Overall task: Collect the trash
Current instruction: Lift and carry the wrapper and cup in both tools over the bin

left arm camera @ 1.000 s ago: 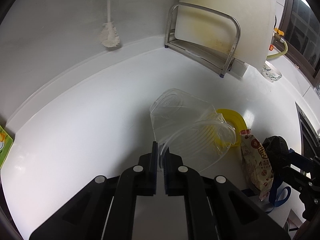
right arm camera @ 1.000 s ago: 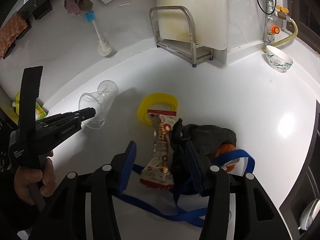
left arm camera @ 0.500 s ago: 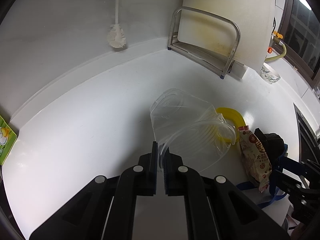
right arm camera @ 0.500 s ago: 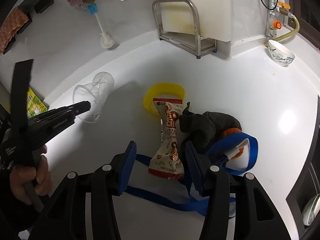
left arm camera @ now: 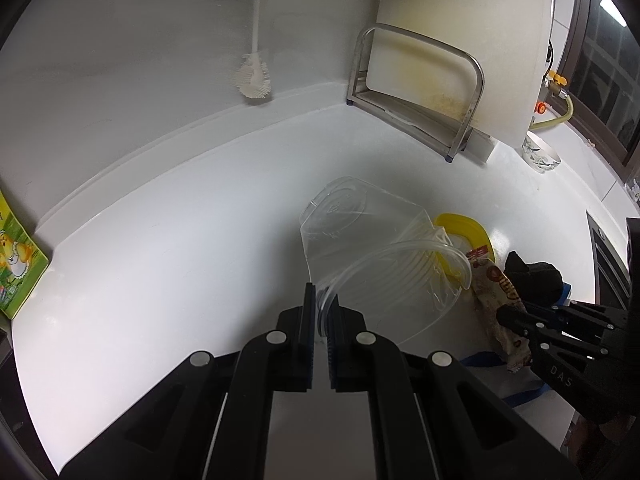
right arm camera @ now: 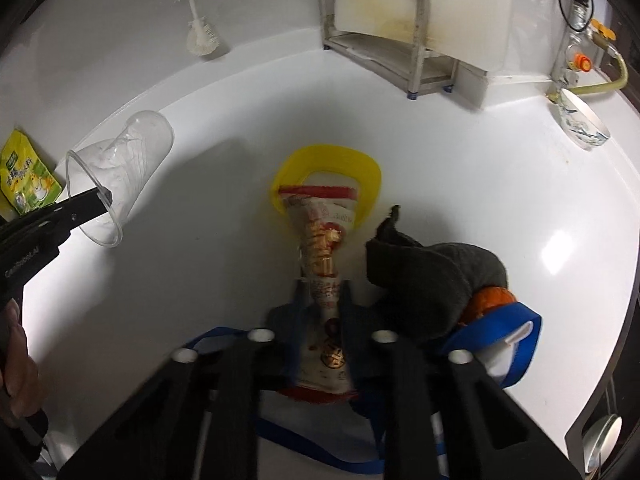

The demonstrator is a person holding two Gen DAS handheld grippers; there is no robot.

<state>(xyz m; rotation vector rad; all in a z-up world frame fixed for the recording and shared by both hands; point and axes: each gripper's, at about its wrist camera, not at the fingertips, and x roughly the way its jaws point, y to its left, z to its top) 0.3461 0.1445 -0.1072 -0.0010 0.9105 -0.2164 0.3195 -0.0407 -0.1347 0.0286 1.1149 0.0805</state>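
Note:
My left gripper [left arm camera: 321,300] is shut on the rim of a clear plastic cup [left arm camera: 360,248] and holds it tilted above the white counter; the cup also shows in the right wrist view [right arm camera: 120,176]. My right gripper [right arm camera: 322,300] has closed on a red and white snack wrapper [right arm camera: 322,248] that lies lengthwise between its fingers. The wrapper's far end overlaps a yellow plastic ring [right arm camera: 326,160]. In the left wrist view the wrapper [left arm camera: 496,292] and the ring [left arm camera: 464,226] sit right of the cup, with my right gripper [left arm camera: 508,316] on the wrapper.
A dark grey cloth [right arm camera: 432,276] over an orange object [right arm camera: 492,300] and a blue strap [right arm camera: 516,328] lie right of the wrapper. A steel rack [right arm camera: 384,40], a bottle brush [right arm camera: 200,36], a bowl [right arm camera: 580,124] and a green packet [right arm camera: 24,176] stand along the wall.
My right gripper has moved forward over the snack wrapper and its fingers have closed in on it. My left gripper still holds the cup and has drifted slightly.

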